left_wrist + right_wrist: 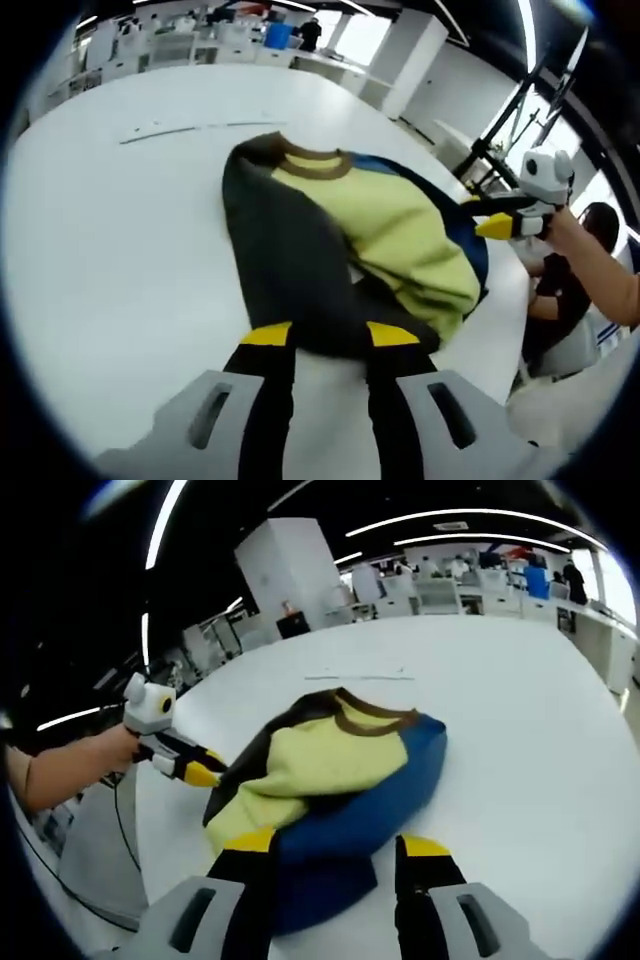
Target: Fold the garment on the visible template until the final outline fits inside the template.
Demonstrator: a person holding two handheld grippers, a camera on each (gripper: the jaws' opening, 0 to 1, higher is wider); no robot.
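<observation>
A garment lies bunched on the white table, with a yellow body, a brown collar, a dark grey side and a blue side. My left gripper is open, and the dark grey hem lies between its yellow tips. My right gripper is open too, with blue cloth between its jaws. In the left gripper view, the right gripper touches the garment's blue edge, held by a hand. In the right gripper view, the left gripper sits at the dark edge.
A thin dark line marks the table beyond the collar, and the same line appears in the right gripper view. The table edge is close to the garment. A seated person and a black stand are beyond it. Desks fill the background.
</observation>
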